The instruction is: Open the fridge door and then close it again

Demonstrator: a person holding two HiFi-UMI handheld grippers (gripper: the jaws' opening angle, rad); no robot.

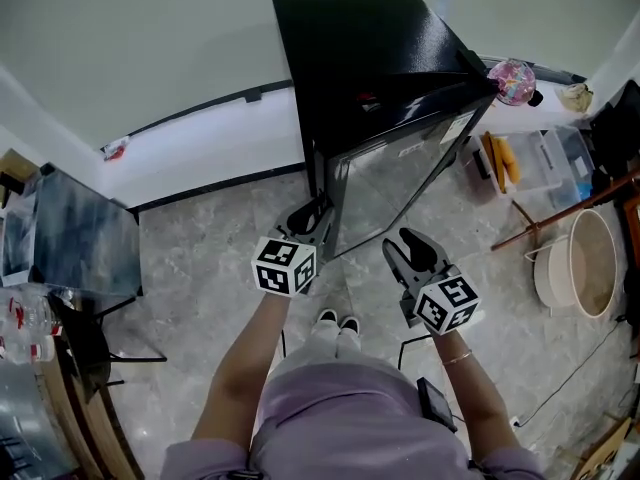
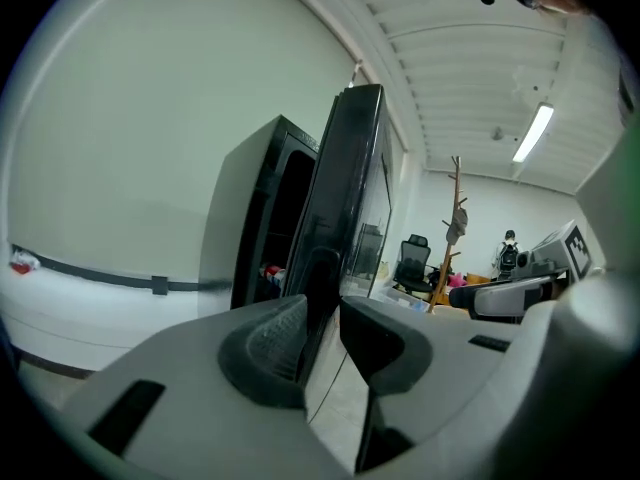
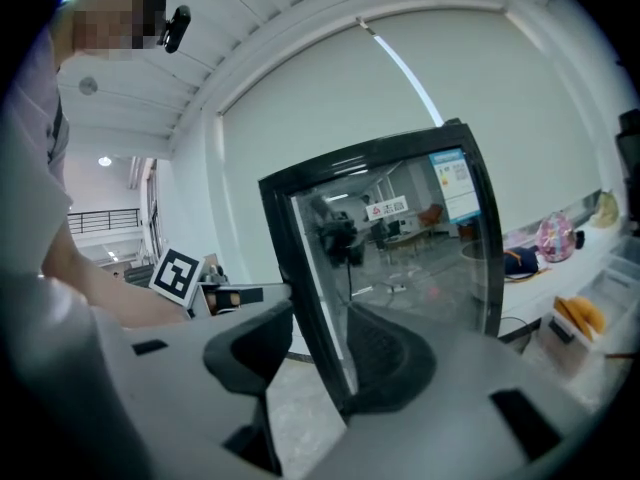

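A small black fridge (image 1: pixel 380 58) stands against the wall, and its glass-fronted door (image 1: pixel 400 173) is ajar. In the left gripper view a dark gap with items inside shows between the cabinet and the door (image 2: pixel 350 188). My left gripper (image 1: pixel 308 216) is at the door's free left edge. That edge fills the narrow space between its pads, so the left gripper (image 2: pixel 322 333) is shut on it. My right gripper (image 1: pixel 405 243) hovers in front of the door's lower face, apart from it. The right gripper (image 3: pixel 320 353) is open with nothing held, and the door (image 3: pixel 400 238) lies beyond its jaws.
A glass-topped table (image 1: pixel 70 233) stands at the left. To the right of the fridge are a clear bin (image 1: pixel 545 163), a wooden pole (image 1: pixel 570 208) and a round basin (image 1: pixel 580 263). A pink object (image 1: pixel 513 80) sits on the wall ledge. The person's shoes (image 1: pixel 338 321) are just before the fridge.
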